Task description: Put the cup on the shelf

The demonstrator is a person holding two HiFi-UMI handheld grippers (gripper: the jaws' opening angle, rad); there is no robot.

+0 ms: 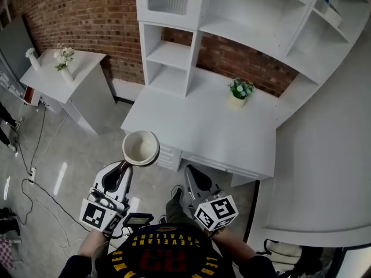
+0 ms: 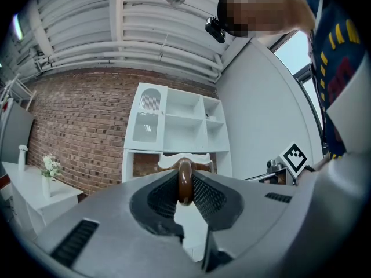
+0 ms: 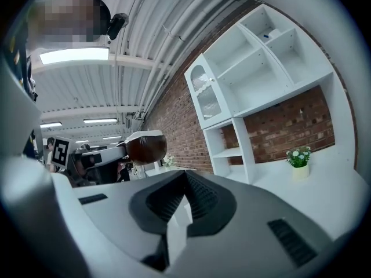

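The cup (image 1: 140, 147), brown outside and cream inside, hangs upright over the floor just off the front left corner of the white desk (image 1: 203, 129). My left gripper (image 1: 123, 165) is shut on its brown handle (image 2: 185, 181), which stands between the dark pads in the left gripper view. In the right gripper view the cup (image 3: 146, 146) shows at the left, held level. The white shelf unit (image 1: 174, 54) rises at the back of the desk. My right gripper (image 1: 191, 170) sits beside the left one, before the desk's front edge, jaws together (image 3: 186, 175) with nothing between them.
A small potted plant (image 1: 240, 91) stands on the desk near the brick wall. At the left is a white side table (image 1: 81, 68) with a flower vase (image 1: 64, 59). Cables (image 1: 35, 172) trail over the floor. A white wall closes off the right side.
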